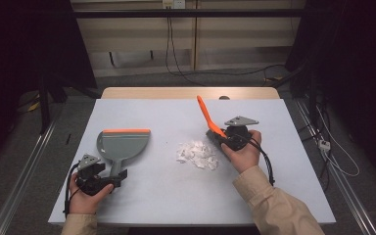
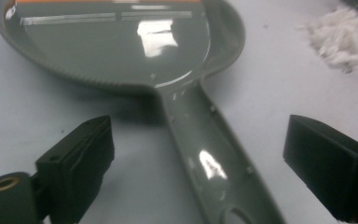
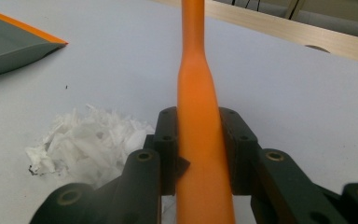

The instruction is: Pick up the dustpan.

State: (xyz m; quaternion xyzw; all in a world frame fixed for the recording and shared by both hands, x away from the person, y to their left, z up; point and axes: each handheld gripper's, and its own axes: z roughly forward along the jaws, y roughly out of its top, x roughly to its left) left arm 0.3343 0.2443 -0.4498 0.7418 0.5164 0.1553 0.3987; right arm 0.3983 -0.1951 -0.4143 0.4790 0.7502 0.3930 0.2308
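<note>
A grey dustpan (image 1: 122,144) with an orange lip lies flat on the table's left half, handle toward me. My left gripper (image 1: 119,177) is open at that handle. In the left gripper view its jaws stand wide on either side of the dustpan handle (image 2: 209,158) without touching it. My right gripper (image 1: 219,138) is shut on the orange handle of a brush (image 1: 206,114), which slants up and away. In the right gripper view both pads press the brush handle (image 3: 196,107). A pile of white paper scraps (image 1: 197,154) lies just left of the brush head.
Everything sits on a pale grey mat (image 1: 176,196) over a wooden table whose far edge (image 1: 176,93) shows at the back. Metal rails run along the floor on both sides. Cables hang at the far wall.
</note>
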